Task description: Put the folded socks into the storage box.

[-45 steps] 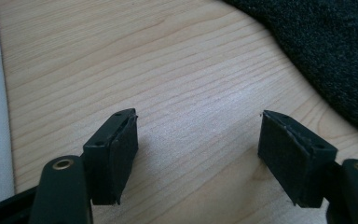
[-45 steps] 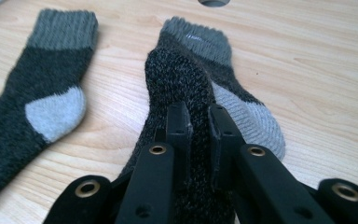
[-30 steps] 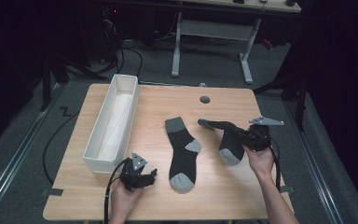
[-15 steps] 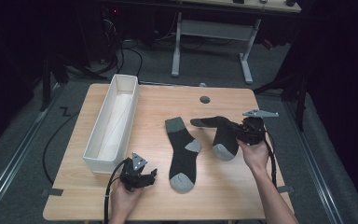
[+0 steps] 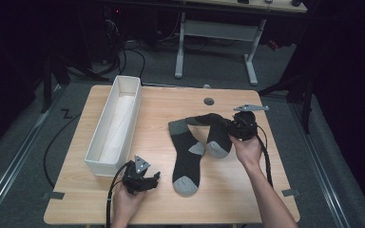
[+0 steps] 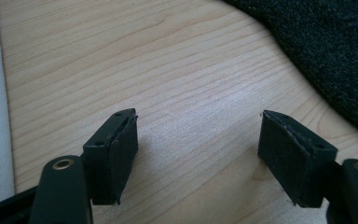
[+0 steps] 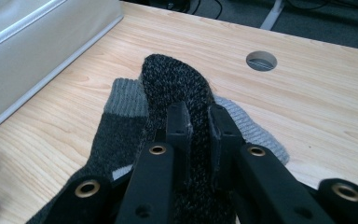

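Right gripper pinching one sock, left gripper idle and open.

The right gripper's jaws are closed tight on the dark leg of a sock, holding it folded and lifted over the table; its grey toe hangs near the middle. Just beside it a second sock lies flat, cuff touching the held one, toe toward the near edge. The left gripper rests low by the front corner of the white bin, jaws wide apart with bare wood between them and nothing gripped.
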Action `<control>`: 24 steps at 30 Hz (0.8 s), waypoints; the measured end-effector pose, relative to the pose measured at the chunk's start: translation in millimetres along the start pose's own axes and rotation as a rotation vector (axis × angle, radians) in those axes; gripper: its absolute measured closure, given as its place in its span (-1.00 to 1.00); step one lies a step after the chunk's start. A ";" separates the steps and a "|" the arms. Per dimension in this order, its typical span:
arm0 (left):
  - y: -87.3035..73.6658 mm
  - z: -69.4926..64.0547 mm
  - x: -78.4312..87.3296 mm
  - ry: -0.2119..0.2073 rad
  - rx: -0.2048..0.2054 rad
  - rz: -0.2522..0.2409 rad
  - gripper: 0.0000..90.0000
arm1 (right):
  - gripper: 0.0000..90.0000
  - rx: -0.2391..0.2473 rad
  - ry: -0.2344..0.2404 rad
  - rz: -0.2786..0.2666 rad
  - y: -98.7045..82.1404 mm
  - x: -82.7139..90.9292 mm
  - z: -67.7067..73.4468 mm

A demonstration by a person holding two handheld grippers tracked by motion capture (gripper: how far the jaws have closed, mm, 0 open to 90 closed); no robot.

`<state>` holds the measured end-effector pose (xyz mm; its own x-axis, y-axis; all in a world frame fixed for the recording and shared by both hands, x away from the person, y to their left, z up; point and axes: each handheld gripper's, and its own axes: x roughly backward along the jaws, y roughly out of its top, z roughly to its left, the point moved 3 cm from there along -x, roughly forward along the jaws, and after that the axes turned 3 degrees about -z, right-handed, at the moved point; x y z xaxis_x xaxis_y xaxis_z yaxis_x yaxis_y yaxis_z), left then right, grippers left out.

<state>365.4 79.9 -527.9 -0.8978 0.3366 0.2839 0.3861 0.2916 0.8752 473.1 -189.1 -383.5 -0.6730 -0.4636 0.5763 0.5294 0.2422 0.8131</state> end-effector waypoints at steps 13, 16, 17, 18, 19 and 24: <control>0.0 0.0 0.0 0.000 0.000 0.000 -0.36 | 0.80 0.027 -0.039 -0.010 17.6 -16.2 20.6; 0.0 0.1 0.1 0.000 -0.001 0.001 -0.36 | 0.80 0.031 -0.052 0.001 19.4 -21.6 24.8; 0.0 0.0 0.0 -0.001 0.000 0.000 -0.36 | 0.80 0.033 -0.055 0.002 20.0 -23.1 25.7; 0.0 0.0 0.0 -0.002 0.000 0.001 -0.36 | 0.80 0.034 -0.055 0.001 20.7 -24.7 26.7; 0.0 0.0 0.0 -0.002 -0.001 0.001 -0.36 | 0.80 0.034 -0.053 0.004 21.4 -26.6 28.1; -0.1 -0.2 0.0 -0.003 0.000 0.000 -0.36 | 0.79 0.061 -0.026 0.029 19.7 -28.3 41.2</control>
<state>365.3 79.6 -527.9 -0.8971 0.3391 0.2833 0.3865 0.2915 0.8750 481.3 -136.0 -380.4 -0.6716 -0.4336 0.6007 0.5169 0.3065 0.7992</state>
